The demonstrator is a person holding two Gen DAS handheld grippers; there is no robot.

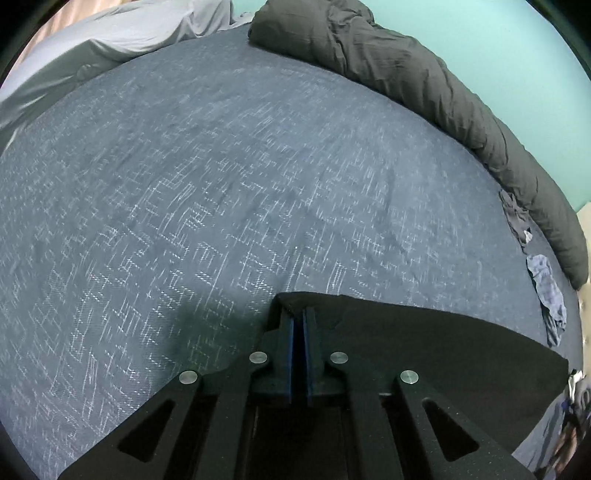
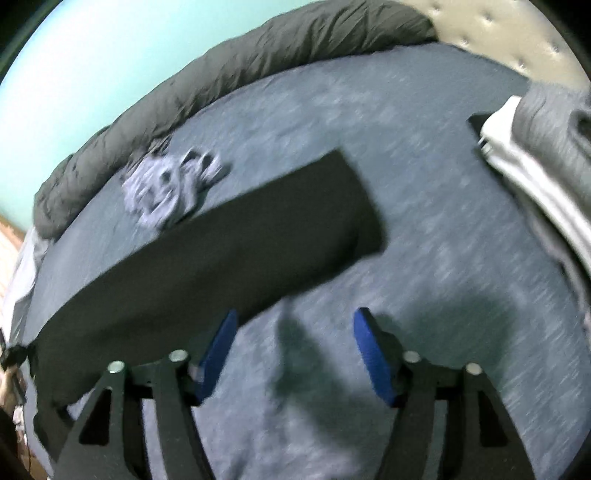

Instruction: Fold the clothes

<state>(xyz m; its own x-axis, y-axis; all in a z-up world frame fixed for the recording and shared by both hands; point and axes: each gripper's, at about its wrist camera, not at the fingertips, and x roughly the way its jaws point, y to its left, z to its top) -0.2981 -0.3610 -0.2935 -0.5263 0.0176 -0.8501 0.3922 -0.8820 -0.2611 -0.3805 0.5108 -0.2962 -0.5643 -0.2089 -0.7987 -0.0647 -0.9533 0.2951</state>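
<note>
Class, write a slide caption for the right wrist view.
Open right gripper hovers over the bedsheet beside a folded black garment.

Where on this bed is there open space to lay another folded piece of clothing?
The widest bare stretch of bedspread lies between the pale sheet, the rolled dark duvet and the black garment. Another bare patch lies between that garment and the folded stack. It is crowded beside the duvet, where crumpled clothes lie.

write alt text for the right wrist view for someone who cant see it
The right gripper hangs open over a blue bedsheet, its blue pads apart and holding nothing. A long black garment lies across the sheet ahead, with crumpled clothes and a grey duvet beyond.
</note>
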